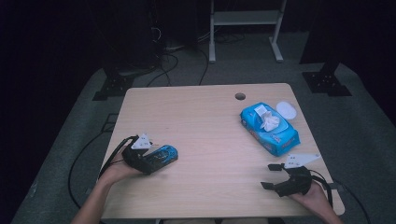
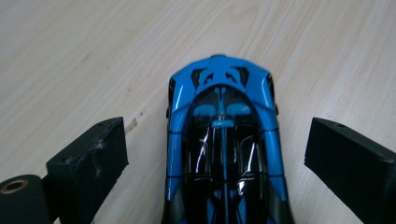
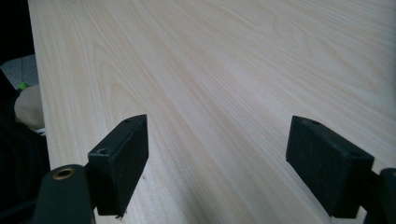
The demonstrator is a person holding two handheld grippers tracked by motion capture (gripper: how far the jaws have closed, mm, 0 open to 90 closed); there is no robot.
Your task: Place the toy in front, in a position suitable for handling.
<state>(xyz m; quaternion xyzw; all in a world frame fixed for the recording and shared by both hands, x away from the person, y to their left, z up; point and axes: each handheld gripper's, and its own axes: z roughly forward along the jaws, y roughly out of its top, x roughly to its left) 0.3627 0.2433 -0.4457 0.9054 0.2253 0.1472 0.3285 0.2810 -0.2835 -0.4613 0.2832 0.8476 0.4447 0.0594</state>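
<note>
While the left gripper (image 1: pixel 154 156) straddles a blue toy car (image 2: pixel 224 140), its jaws stand released, not touching. Right gripper (image 1: pixel 271 176) hovers spread wide over the table (image 1: pixel 205 121).

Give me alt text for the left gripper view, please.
A blue and black toy car sits on a light wooden table, lengthwise between the open jaws of the left gripper. Neither black jaw touches the car.

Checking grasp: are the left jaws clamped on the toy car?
No, the left gripper is open, with table showing between each jaw and the toy car.
</note>
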